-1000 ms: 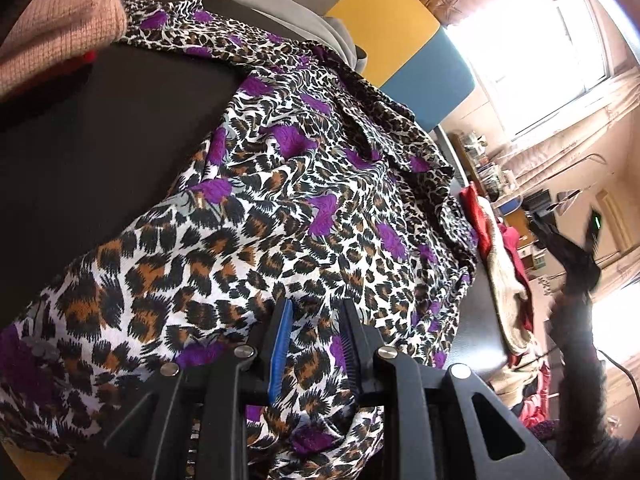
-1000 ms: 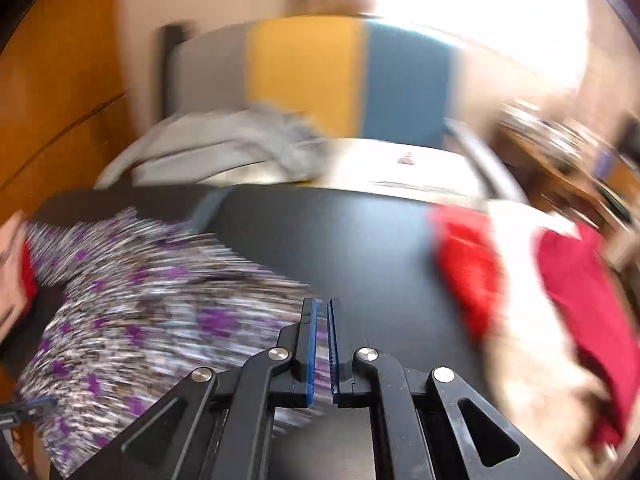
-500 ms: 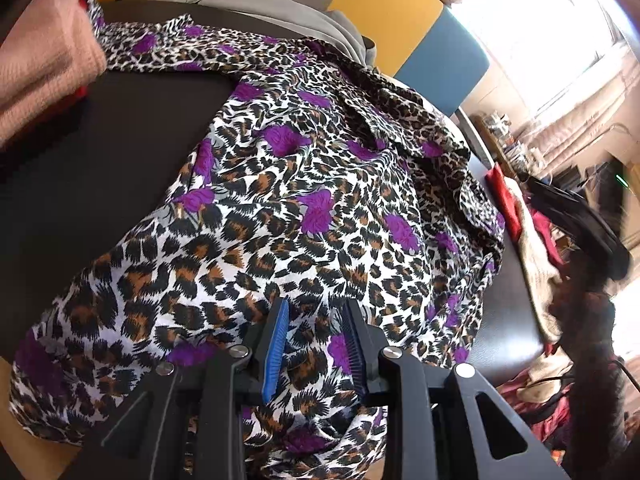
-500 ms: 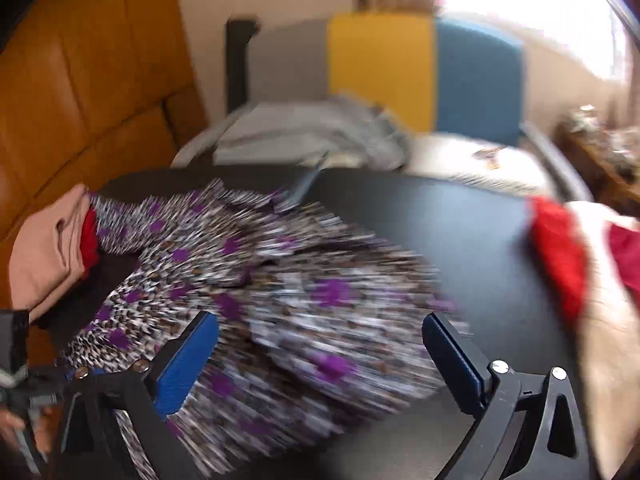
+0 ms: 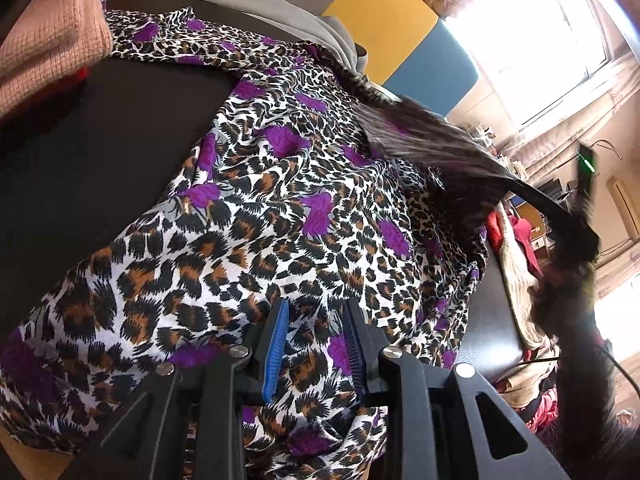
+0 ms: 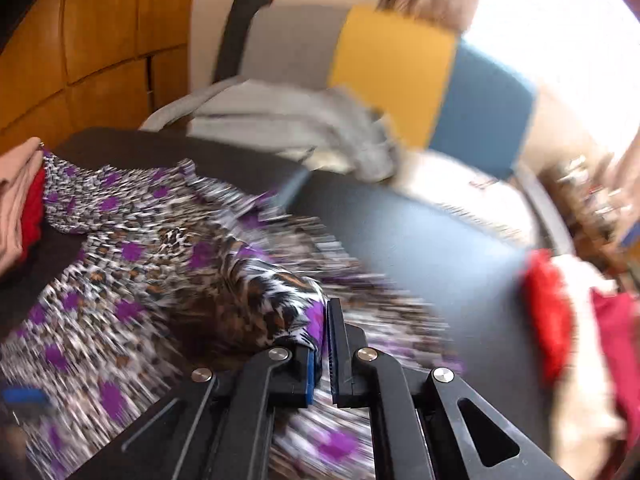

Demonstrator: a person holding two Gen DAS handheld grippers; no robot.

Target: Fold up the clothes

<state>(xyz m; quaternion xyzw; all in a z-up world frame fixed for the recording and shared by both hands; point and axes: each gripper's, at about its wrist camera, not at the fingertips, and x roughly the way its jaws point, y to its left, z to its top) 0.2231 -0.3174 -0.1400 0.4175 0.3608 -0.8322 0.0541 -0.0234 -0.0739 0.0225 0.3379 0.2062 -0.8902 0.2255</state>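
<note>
Leopard-print garment (image 5: 280,208) spread over the dark table (image 5: 100,152) — both grippers at its near edge.

The right gripper (image 6: 322,344) has its fingers nearly together, clamped on a bunched fold of the cloth. The left gripper (image 5: 314,344) hangs over the fabric with fingers apart — gripping nothing. A folded pink knit (image 5: 44,48) sits at the table's far left corner.

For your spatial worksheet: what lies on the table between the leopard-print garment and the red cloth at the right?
In the right wrist view, only bare black table separates the leopard-print garment from the red cloth.
</note>
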